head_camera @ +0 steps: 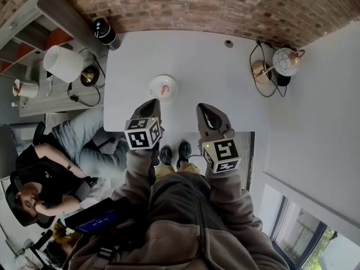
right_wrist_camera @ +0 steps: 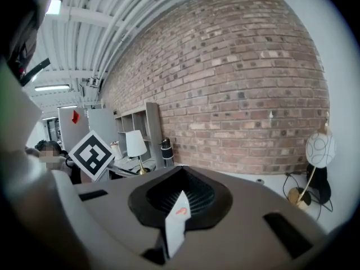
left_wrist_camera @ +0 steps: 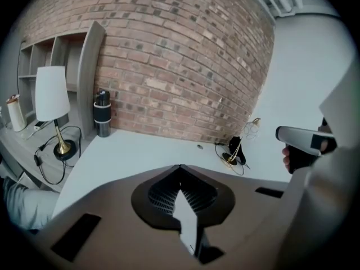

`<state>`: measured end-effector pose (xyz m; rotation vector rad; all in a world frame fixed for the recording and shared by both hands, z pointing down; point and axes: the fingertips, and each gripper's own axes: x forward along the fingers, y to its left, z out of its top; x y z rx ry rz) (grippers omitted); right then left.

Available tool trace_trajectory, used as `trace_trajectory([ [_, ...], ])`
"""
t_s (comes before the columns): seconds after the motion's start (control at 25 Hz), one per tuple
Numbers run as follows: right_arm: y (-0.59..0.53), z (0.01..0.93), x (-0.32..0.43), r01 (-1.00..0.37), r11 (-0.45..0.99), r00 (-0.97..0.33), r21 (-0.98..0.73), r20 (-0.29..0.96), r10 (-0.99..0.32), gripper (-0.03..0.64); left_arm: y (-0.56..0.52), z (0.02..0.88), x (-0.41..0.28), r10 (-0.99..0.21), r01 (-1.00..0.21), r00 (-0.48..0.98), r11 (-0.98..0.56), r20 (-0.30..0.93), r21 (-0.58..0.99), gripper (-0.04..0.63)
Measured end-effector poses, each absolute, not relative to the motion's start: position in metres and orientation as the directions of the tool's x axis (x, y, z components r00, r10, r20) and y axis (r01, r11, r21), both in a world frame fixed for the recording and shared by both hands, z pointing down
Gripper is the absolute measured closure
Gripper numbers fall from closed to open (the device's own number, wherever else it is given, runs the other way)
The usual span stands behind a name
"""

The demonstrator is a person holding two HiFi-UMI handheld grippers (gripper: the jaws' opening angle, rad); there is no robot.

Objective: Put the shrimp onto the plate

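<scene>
Pink shrimp (head_camera: 164, 89) lies on the small round plate (head_camera: 153, 84) in the middle of the white table (head_camera: 225, 77). Its long side seems to run from the person toward the brick wall (head_camera: 197, 4), but it is too small to tell which end is which. The left gripper (head_camera: 153, 102) and the right gripper (head_camera: 203, 107) sit side by side near the plate, not touching it, both pinched closed on nothing and pointing at the wall.

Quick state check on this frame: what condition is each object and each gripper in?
shrimp: lying on the plate.
plate: flat on the white table.
left gripper: jaws together, holding nothing.
right gripper: jaws together, holding nothing.
</scene>
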<state>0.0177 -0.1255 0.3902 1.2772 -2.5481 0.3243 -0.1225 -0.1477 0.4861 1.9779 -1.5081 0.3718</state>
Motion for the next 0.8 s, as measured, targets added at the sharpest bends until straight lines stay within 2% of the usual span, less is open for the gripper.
trace_trajectory([
  [0.32,-0.106,0.280,0.016,-0.813,0.582,-0.579,-0.013,0.119,-0.807,0.615,-0.127,0.333,-0.120,-0.906,-0.948,0.306,-0.262,0.293,0.182,0.591],
  [0.52,-0.102,0.227,0.022,-0.828,0.561,-0.561,0.016,-0.007,-0.828,0.617,-0.115,0.251,-0.122,-0.946,-0.956,0.291,-0.282,0.143,0.083,0.591],
  [0.64,-0.101,0.213,0.028,-0.838,0.546,-0.546,0.017,-0.029,-0.837,0.617,-0.108,0.222,-0.122,-0.955,-0.958,0.285,-0.283,0.086,0.040,0.591],
  [0.8,-0.099,0.202,0.035,-0.855,0.519,-0.519,0.010,-0.051,-0.854,0.617,-0.104,0.207,-0.121,-0.950,-0.954,0.301,-0.300,0.082,0.022,0.591],
])
